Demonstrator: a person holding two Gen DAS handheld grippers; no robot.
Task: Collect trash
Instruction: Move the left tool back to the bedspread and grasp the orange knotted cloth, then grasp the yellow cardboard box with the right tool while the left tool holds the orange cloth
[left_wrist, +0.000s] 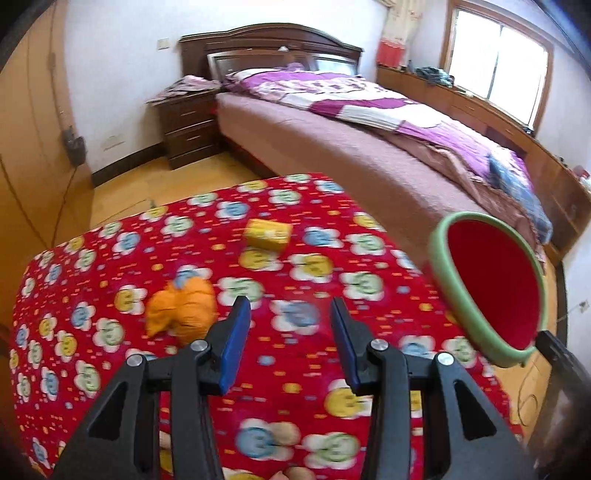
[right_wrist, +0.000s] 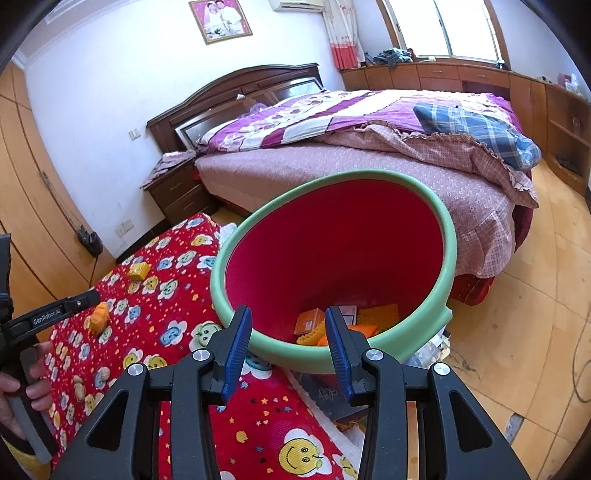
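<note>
Right gripper (right_wrist: 289, 334), jaws parted and empty, poised above the green-rimmed bin (right_wrist: 448, 254) holding orange scraps (right_wrist: 382, 314); left gripper (left_wrist: 290, 325), half open and empty, with the orange wrapper (left_wrist: 181, 310) at ten o'clock and the yellow packet (left_wrist: 267, 234) beyond at twelve o'clock on the red cloth (left_wrist: 92, 266).

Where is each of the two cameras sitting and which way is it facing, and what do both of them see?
Left wrist: on the left tongs, angled down over the red flowered cloth at an orange crumpled wrapper and a yellow packet; own open fingers show.
Right wrist: on the right tongs, looking into the green-rimmed bin; own open fingers, the left tongs and the person's hand show.
Shared: cloth, wrapper, packet, bin, bed.
</note>
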